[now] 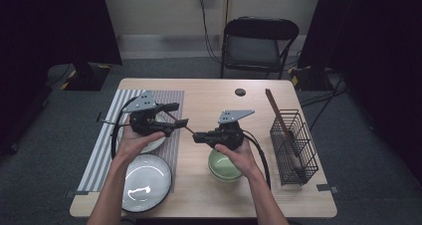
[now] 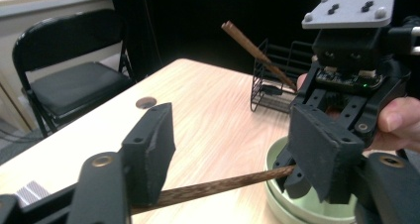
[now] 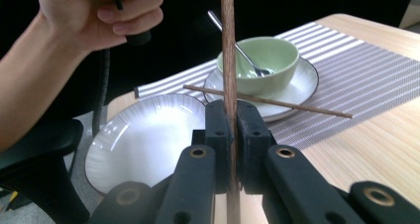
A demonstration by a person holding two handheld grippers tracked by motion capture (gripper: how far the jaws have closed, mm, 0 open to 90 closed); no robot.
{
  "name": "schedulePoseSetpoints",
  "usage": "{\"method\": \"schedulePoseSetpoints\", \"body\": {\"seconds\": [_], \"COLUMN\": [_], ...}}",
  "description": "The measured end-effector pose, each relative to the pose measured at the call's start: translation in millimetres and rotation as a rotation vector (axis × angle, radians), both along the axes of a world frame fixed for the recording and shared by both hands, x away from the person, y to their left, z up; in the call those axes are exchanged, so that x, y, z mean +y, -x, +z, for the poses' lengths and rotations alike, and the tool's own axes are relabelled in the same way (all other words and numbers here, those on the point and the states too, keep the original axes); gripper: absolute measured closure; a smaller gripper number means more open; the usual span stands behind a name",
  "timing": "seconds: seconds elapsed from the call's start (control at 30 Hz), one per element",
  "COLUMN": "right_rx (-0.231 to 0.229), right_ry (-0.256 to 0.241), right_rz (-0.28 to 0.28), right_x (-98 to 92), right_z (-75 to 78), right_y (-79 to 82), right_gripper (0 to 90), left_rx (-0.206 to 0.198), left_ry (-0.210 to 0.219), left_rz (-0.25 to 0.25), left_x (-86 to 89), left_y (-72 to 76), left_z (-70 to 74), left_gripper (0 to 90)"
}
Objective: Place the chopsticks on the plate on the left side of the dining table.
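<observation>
- Lower centre of the right gripper view: the right gripper (image 3: 231, 130) has its two jaws clenched on a dark brown chopstick (image 3: 228, 45), which rises straight to the top edge of the frame; in the high view this gripper (image 1: 199, 136) sits at the middle of the frame, above a stack of pale green bowls (image 1: 224, 168) near the table's front edge
- Lower half of the left gripper view: the same chopstick (image 2: 218, 187) runs from the bottom left toward the right; one end is held in the right gripper, at the right of the frame; the other end lies beside the left jaw of the left gripper (image 2: 237, 149), whose jaws stand wide apart, released; I cannot tell whether that jaw touches the stick
- Lower left of the high view: an empty white plate (image 1: 146, 181) with a dark rim lies at the near end of a striped placemat (image 1: 171, 98)
- Middle of the right gripper view: a second chopstick (image 3: 270, 102) rests across the rim of a white saucer (image 3: 297, 87); a green bowl (image 3: 258, 63) with a metal spoon (image 3: 237, 35) stands on that saucer
- Right of the high view: a black wire basket (image 1: 293, 148) stands on the wooden table (image 1: 219, 95); another brown stick (image 1: 278, 115) leans out of it
- Top centre of the high view: a black folding chair (image 1: 256, 43) stands beyond the table's far edge
</observation>
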State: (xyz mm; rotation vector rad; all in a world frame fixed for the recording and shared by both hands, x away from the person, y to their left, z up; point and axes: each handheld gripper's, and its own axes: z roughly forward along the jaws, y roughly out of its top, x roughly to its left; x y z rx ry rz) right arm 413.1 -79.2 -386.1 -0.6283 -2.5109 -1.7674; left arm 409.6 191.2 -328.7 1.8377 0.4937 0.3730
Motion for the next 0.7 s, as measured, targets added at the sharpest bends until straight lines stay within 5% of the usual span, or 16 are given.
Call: {"method": "schedulePoseSetpoints", "body": {"seconds": [0.33,0.7], "right_rx": [0.005,0.026], "right_ry": [0.040,0.051], "right_rz": [0.001,0.005], "right_x": [-4.0,-4.1], "right_z": [7.3,7.9], "right_y": [-1.0,-2.5], "right_gripper": [86.1,86.2], "left_rx": [0.003,0.033], "left_ry": [0.001,-0.030], "left_rz": [0.031,-0.009], "left_x": [10.7,19.1], "left_y": [-5.0,-7.4], "left_z": [-12.0,-25.5], "left_gripper": [30.5,29.8]}}
